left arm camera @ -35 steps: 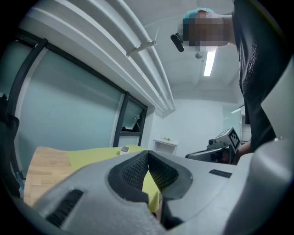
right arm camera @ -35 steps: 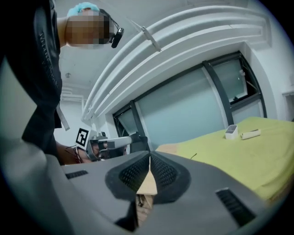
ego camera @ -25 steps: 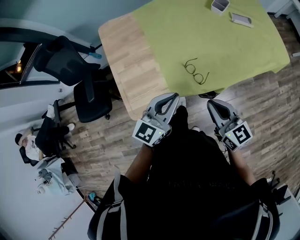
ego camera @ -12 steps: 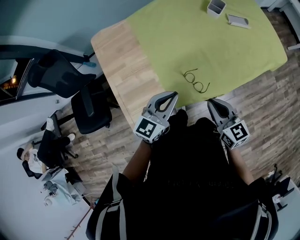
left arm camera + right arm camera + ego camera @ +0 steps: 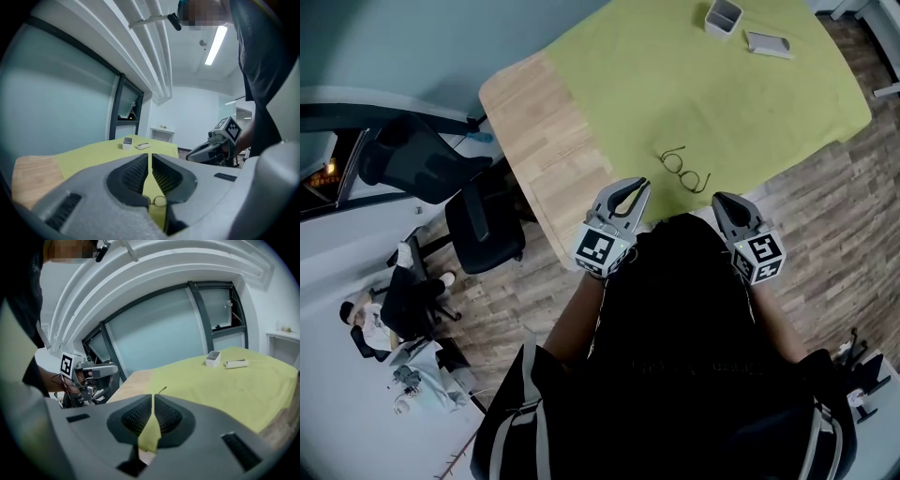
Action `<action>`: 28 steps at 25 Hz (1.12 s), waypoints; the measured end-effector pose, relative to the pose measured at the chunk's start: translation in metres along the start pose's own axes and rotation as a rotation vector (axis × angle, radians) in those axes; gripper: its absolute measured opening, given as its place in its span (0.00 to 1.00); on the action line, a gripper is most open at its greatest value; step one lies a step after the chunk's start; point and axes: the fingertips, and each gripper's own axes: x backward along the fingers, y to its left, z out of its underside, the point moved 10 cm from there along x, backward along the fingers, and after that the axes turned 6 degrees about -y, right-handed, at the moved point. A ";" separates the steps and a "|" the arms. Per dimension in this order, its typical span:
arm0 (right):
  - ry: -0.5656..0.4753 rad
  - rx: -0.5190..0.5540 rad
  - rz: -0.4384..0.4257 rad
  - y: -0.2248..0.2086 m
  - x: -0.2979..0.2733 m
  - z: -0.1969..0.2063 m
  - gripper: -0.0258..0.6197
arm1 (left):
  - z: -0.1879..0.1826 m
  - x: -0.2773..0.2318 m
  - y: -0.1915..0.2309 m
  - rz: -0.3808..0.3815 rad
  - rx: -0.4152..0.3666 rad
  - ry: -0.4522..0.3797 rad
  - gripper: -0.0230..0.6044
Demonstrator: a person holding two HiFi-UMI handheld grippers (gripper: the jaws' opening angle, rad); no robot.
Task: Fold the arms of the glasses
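Hovering short of the wooden table (image 5: 534,122), over the person's dark clothing, with the left gripper (image 5: 633,185) and right gripper (image 5: 719,199) each pressed almost together on nothing, a thin slit showing. Places the glasses (image 5: 686,169) on the green cloth (image 5: 675,75), near the table's front edge, ahead of and between the two grippers, touched by neither. Suggests open arms, though too small to confirm. Risks, as judged: arriving with claws unspread and shoving the light frame along the cloth or off the near edge; pinching a lens rather than an arm and smearing or stressing it; pressing an arm against its hinge direction and bending it; dragging the cloth into folds and snagging an arm tip. Calls for spreading first, steadying the frame front with one gripper, swinging each arm inward with the other.
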 end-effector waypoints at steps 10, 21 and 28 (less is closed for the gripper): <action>0.139 -0.037 -0.043 -0.023 -0.028 0.022 0.09 | 0.021 -0.021 -0.002 -0.018 0.048 0.076 0.08; 0.286 -0.071 -0.036 -0.042 -0.056 0.042 0.09 | 0.027 -0.030 0.003 -0.024 0.069 0.138 0.09; 0.341 -0.059 -0.054 -0.048 -0.069 0.043 0.09 | 0.028 -0.031 0.007 -0.032 0.079 0.153 0.09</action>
